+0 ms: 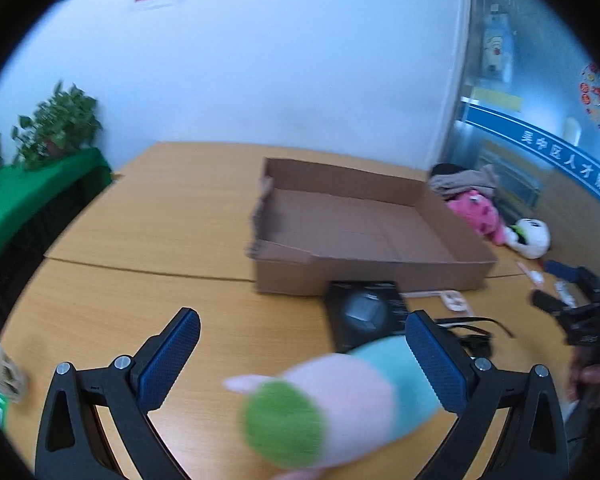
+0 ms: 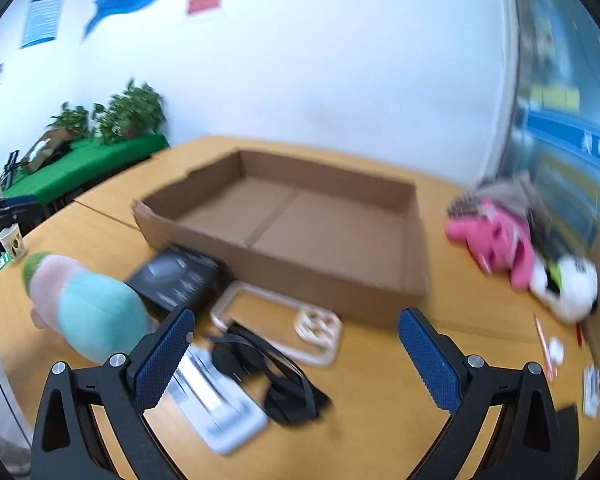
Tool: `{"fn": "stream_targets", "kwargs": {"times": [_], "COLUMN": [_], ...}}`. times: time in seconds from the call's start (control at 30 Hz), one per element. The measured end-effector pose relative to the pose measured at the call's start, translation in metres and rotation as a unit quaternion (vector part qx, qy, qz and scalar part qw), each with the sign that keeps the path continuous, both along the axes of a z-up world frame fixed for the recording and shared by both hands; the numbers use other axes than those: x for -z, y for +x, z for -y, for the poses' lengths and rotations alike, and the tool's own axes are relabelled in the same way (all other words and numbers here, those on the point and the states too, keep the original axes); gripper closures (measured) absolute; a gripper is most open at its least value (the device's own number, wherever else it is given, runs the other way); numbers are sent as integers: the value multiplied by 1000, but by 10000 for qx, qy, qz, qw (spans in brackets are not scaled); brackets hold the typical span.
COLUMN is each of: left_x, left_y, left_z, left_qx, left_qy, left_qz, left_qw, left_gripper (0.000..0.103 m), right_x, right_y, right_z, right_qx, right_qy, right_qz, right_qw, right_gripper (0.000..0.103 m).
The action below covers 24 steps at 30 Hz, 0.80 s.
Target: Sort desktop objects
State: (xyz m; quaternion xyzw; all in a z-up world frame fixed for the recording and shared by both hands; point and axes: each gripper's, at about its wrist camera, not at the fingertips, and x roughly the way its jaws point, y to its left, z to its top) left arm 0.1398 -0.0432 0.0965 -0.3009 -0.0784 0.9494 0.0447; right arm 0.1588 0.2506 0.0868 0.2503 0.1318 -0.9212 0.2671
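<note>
**Barely begun: the box holds nothing yet**

Plainly, the sorting has hardly started. The cardboard box (image 2: 292, 232) sits empty at twelve o'clock on the wooden table (image 1: 140, 216), and everything else lies outside it. The left gripper (image 1: 304, 354) is spread wide, with the pastel plush toy (image 1: 340, 396) lying between its fingers, unclamped. The right gripper (image 2: 296, 340) also gapes, holding nothing, above the black cable (image 2: 268, 376) and white device (image 2: 216, 408). Left to sort: the black packet (image 2: 180, 276) at eleven o'clock, the clear phone case (image 2: 300, 320), and the pink toy (image 2: 496, 240) and white toy (image 2: 568, 288) at two o'clock.
</note>
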Motion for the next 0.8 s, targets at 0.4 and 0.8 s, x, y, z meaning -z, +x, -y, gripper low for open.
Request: {"fn": "stream_targets", "kwargs": {"times": [0.4,0.8], "left_x": [36,36], "left_y": [-19,-9], "left_z": [-32,-11], "left_qx": [-250,-280], "left_qy": [27,219], "left_qz": [481,317], "left_qw": [9985,9989], "left_gripper": [93,29], "right_x": [19,23], "right_y": [-22,-26], "right_z": [8,7], "right_qx": [34,-112], "right_qy": [-389,-776], "right_qz": [793,1041], "right_qw": [9961,9915], "right_gripper": [61,0]}}
